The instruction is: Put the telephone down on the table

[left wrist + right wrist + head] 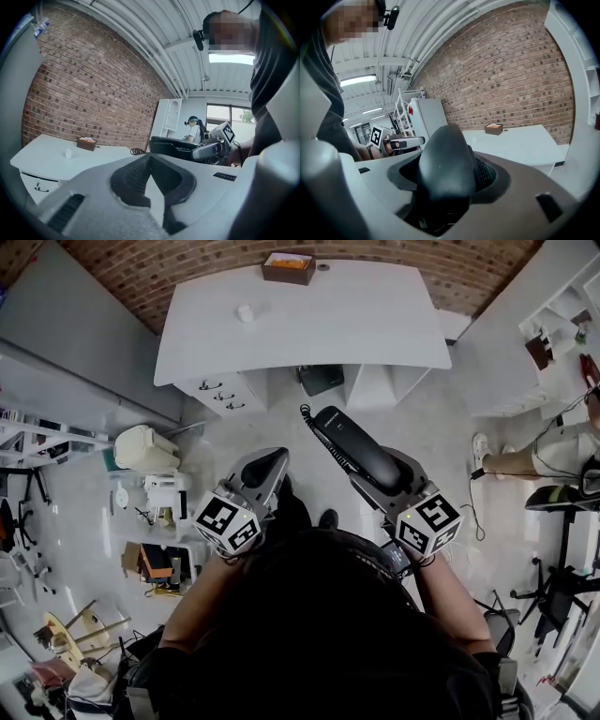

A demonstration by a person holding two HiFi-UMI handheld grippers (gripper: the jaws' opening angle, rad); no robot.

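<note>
Telephone: a black handset in mid-frame of the head view, slanting from upper left to lower right, off the table and over the floor. Its lower end sits in the R gripper, and a coiled cord shows at its upper tip. In the R gripper view the jaws are clamped on the handset's rounded end, which fills the centre of the frame betw. the pads. L gripper is just left of centre, level w/ the R one and apart from the phone. In its own view the jaws are brought together w/ nothing betw. them, and the phone and R gripper show at mid-right. White table is at top centre of the head view, well apart from the handset, against a brick wall. On it: a brown box at the far edge and a small white cup toward the left. The person's dark sleeves fill the bottom centre.
</note>
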